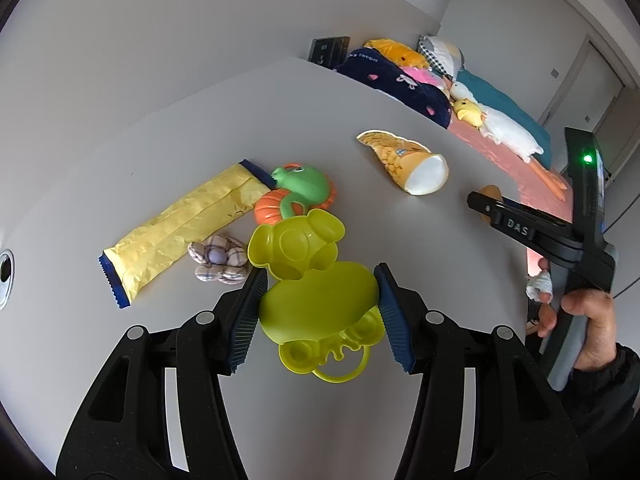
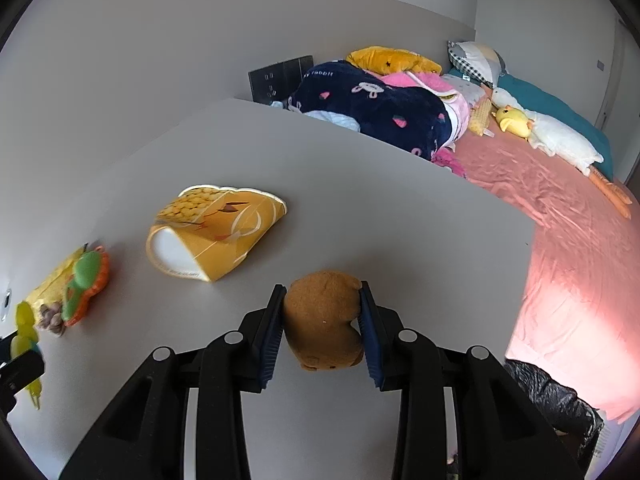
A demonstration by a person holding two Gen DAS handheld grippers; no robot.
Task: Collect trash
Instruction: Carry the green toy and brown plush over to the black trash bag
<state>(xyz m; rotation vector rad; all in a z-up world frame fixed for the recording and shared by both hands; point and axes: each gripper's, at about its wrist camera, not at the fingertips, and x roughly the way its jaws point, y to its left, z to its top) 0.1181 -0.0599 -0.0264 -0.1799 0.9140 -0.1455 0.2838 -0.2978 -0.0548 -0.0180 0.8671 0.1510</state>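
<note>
My left gripper is shut on a lime-green plastic toy, its pads pressing both sides. My right gripper is shut on a brown plush toy; it also shows at the right of the left wrist view. On the grey table lie a crushed yellow paper cup, also in the right wrist view, and a long yellow wrapper with blue ends.
A green and orange toy and a small plaid fabric flower lie beside the wrapper. Beyond the table's right edge is a bed with a pink sheet, blankets and plush toys. A black bag sits low right.
</note>
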